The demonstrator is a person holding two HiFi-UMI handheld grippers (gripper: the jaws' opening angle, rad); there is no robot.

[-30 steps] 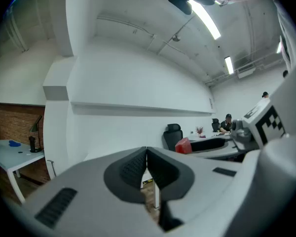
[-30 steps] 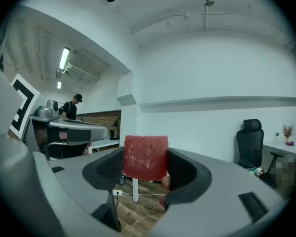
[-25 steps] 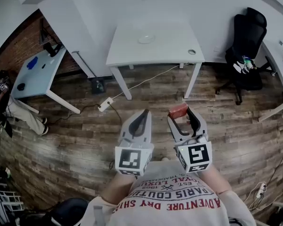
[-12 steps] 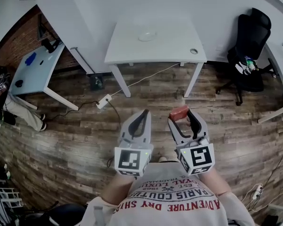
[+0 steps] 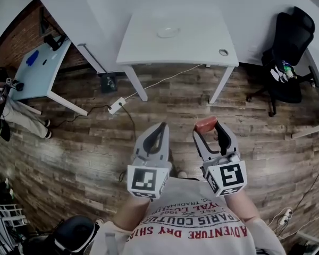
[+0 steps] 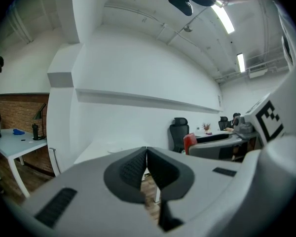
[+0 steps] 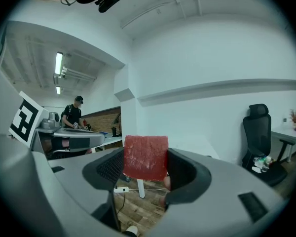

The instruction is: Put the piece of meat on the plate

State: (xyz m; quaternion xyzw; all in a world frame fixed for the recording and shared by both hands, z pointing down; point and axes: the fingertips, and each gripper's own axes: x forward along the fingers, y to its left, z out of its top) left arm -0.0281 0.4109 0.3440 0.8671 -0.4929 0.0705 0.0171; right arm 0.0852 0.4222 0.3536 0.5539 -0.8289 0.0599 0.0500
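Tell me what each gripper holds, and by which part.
Right gripper clamps the meat across its sides; left gripper is shut on nothing.

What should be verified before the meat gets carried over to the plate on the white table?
1. Grip on the load: the piece of meat is clamped between the jaws of the right hand-held gripper. Ok.
2. Free tool: the left hand-held gripper is shut with nothing between its jaws. Ok.
3. Target: the plate on the white table looks bare. Ok.
4. Reach: the table stands across the wooden floor from both grippers, so the plate is likely out of reach without walking closer. Not ok.
5. Walkway: a power strip with its cable lies on the floor before the table, left of the straight line. Probably passable, but watch it. Cannot tell.
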